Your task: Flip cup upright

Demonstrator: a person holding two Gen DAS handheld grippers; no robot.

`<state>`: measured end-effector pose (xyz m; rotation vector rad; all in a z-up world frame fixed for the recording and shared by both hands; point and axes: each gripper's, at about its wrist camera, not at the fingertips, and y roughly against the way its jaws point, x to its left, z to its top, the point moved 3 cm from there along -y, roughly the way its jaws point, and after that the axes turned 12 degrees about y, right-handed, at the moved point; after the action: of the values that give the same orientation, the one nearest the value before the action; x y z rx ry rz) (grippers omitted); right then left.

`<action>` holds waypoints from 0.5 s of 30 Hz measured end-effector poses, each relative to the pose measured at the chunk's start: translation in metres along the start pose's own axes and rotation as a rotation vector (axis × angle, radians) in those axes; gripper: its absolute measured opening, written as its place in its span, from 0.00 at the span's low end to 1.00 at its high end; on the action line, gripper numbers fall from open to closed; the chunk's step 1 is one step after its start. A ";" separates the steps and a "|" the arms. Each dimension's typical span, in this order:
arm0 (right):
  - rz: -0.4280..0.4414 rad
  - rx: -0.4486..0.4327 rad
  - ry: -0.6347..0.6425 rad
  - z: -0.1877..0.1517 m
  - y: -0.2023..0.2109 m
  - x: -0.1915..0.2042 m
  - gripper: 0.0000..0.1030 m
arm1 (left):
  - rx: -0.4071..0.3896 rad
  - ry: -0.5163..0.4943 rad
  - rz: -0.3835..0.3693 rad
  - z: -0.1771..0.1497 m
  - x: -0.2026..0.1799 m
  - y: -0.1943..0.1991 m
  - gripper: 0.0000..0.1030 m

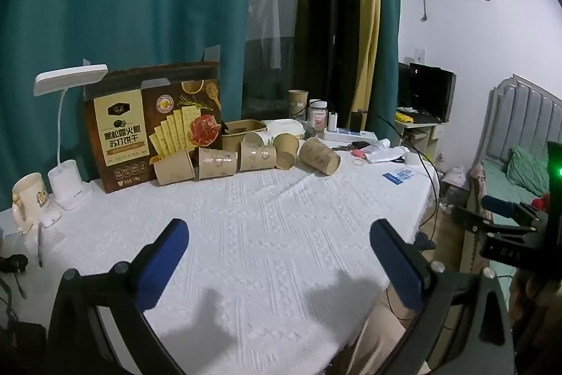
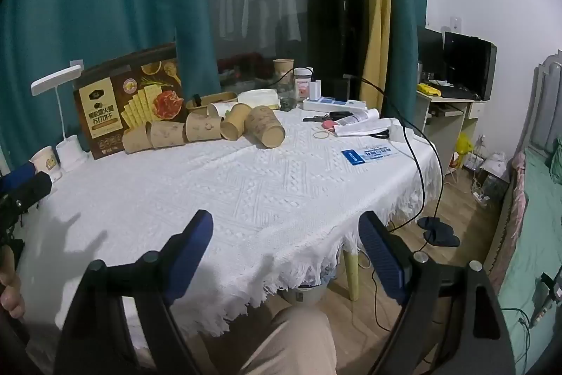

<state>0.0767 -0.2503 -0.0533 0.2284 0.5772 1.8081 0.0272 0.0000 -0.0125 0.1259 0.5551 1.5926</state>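
Several brown paper cups lie on their sides in a row at the far side of the white tablecloth (image 1: 267,234). The rightmost cup (image 1: 319,156) points its mouth toward me; it also shows in the right wrist view (image 2: 268,127). My left gripper (image 1: 279,231) is open and empty, low over the near middle of the table, far from the cups. My right gripper (image 2: 284,224) is open and empty, over the table's near right edge. Part of the right gripper shows at the right of the left wrist view (image 1: 505,220).
A cracker box (image 1: 154,125) stands behind the cups, with a white desk lamp (image 1: 66,129) and a mug (image 1: 30,195) to its left. A power strip (image 2: 333,104), papers, scissors, a blue card (image 2: 354,157) and a black cable (image 2: 418,164) lie at the right. A bed is far right.
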 end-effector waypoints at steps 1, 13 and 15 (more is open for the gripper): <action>0.002 -0.006 -0.002 0.000 0.000 0.000 0.81 | 0.006 -0.001 0.003 0.000 0.000 0.000 1.00; 0.011 0.002 -0.003 -0.002 0.000 0.002 0.81 | 0.001 -0.001 0.003 0.000 0.000 0.000 1.00; 0.011 0.004 0.000 0.000 0.000 0.002 0.81 | 0.001 0.001 0.003 0.000 0.000 -0.001 1.00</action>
<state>0.0762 -0.2485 -0.0532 0.2342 0.5803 1.8175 0.0275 0.0001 -0.0132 0.1266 0.5564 1.5954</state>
